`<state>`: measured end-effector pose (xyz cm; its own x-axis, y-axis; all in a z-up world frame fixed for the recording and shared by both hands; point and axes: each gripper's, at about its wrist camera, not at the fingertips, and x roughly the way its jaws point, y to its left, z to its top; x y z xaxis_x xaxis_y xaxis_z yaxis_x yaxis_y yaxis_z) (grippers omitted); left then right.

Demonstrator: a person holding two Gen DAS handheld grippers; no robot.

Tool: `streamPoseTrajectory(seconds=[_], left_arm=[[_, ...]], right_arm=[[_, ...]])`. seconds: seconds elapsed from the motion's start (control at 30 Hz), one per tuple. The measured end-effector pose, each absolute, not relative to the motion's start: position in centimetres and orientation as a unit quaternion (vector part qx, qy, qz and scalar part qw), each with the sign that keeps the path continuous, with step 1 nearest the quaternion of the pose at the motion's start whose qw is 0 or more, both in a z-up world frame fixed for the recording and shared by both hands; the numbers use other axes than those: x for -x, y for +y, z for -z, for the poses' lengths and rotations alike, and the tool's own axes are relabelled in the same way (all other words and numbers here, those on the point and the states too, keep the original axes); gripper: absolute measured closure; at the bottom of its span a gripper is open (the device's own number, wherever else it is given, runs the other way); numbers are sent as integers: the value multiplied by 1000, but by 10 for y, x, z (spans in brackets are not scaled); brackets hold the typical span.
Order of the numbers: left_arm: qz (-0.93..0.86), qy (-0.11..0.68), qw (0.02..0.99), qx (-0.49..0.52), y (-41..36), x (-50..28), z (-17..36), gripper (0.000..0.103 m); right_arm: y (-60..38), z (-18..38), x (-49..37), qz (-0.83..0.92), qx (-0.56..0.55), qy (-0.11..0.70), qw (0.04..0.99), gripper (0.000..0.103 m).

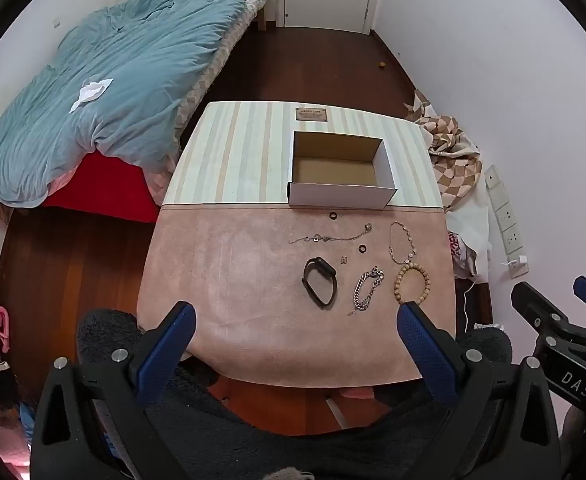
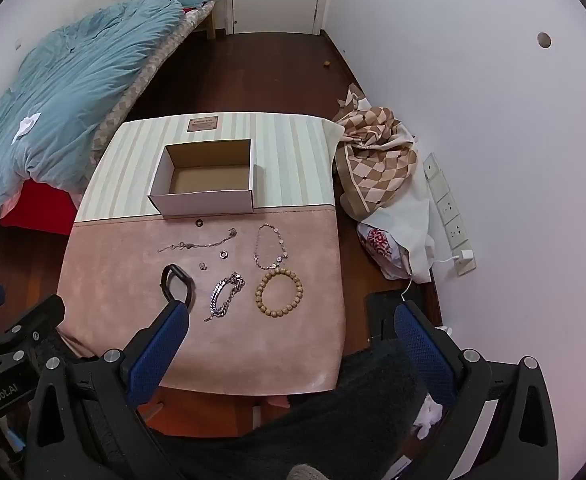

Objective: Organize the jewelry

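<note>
Jewelry lies on the pink mat (image 1: 233, 280) (image 2: 113, 280): a black band (image 1: 319, 285) (image 2: 178, 285), a silver chain bracelet (image 1: 368, 287) (image 2: 227, 294), a wooden bead bracelet (image 1: 411, 283) (image 2: 279, 292), a thin chain (image 1: 329, 237) (image 2: 197, 245), a looped beaded chain (image 1: 402, 242) (image 2: 270, 246), two dark rings (image 1: 333, 215) (image 1: 362, 248) and a small earring (image 1: 343, 260). An empty white box (image 1: 341, 194) (image 2: 205, 202) stands behind them. My left gripper (image 1: 297, 318) and right gripper (image 2: 289, 320) are both open and empty, above the mat's near edge.
A bed with a blue duvet (image 1: 105, 92) is at the left. A checkered cloth (image 2: 377, 152) and bags lie on the floor at the right, by wall sockets (image 2: 451, 216). Dark wood floor (image 1: 301, 64) lies beyond the table.
</note>
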<state>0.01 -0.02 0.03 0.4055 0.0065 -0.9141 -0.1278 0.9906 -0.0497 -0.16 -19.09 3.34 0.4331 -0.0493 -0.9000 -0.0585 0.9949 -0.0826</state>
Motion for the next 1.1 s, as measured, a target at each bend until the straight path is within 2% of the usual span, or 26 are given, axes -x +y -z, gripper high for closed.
streamPoseTrajectory(seconds=[1.1], left_arm=[[-37,536,842,48,-7,-1,-10,0]], right_arm=[[-192,-35,8,-4,45,536,843,0]])
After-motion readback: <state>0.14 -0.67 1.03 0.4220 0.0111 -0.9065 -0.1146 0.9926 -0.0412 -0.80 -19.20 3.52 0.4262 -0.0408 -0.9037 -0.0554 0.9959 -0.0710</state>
